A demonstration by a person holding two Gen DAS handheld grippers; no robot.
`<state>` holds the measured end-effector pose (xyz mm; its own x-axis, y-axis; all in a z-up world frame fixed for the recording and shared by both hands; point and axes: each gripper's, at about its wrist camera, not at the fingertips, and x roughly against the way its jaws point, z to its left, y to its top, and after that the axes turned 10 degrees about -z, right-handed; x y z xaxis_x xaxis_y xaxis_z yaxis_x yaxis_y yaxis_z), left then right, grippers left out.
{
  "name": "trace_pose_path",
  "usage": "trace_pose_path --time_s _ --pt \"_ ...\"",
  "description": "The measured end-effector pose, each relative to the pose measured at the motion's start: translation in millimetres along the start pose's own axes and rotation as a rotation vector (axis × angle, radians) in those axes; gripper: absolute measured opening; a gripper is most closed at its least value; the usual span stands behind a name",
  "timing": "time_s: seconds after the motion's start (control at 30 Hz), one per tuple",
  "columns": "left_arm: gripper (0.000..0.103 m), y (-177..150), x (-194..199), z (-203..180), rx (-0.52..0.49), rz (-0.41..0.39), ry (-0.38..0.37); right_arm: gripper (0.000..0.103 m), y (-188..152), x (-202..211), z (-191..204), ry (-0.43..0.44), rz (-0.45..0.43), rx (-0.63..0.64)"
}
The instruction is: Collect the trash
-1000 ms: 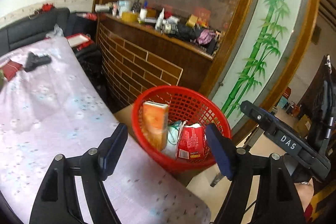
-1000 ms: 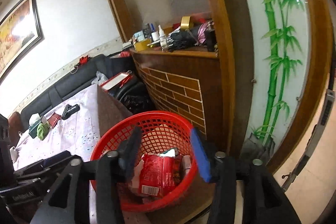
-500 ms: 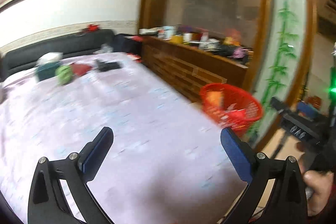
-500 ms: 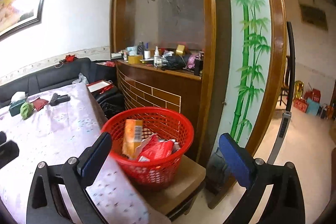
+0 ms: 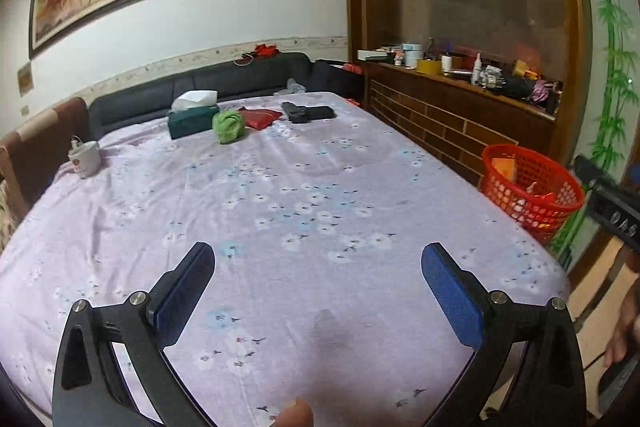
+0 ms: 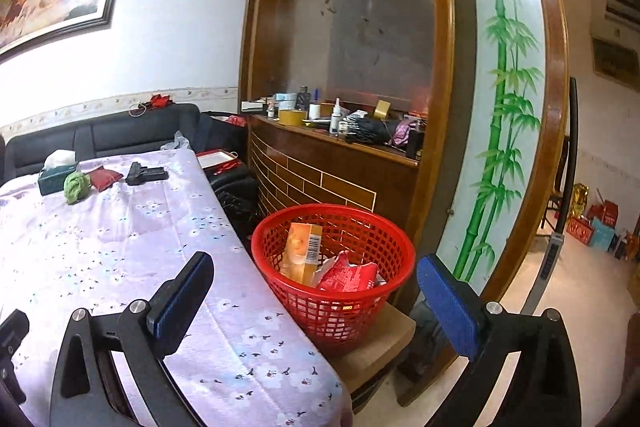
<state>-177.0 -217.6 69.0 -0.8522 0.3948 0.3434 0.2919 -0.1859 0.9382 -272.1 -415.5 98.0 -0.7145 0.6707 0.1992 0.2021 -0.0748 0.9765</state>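
Both drops done — my left gripper [image 5: 318, 277] and right gripper [image 6: 316, 283] gape empty. Orange carton [image 6: 301, 253] sits in red basket [image 6: 384, 307]. Next: green wad [image 5: 228, 125], eleven o'clock — reach across.

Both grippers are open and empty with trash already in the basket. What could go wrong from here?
1. The red basket stands on a small stool beside the table, near the stool's edge; a bump could tip it.
2. The items left at the table's far end, a tissue box, green cloth, red pouch and mug, may not be trash; grabbing one would be a mistake.
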Motion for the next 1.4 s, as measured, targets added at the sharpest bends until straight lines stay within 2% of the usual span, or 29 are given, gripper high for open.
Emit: trace_pose_path --time_s 0.13,0.4,1.4 --pt "0.103 0 -1 -5 -0.022 0.011 0.027 0.103 -3 0 2 0.007 0.004 0.012" --pt "0.103 -4 -2 -10 -0.033 0.014 -0.018 0.103 -7 -3 -1 0.018 0.014 0.006" --pt "0.103 -6 0 -17 -0.078 0.002 -0.013 0.103 -11 -8 -1 0.032 0.033 -0.005"
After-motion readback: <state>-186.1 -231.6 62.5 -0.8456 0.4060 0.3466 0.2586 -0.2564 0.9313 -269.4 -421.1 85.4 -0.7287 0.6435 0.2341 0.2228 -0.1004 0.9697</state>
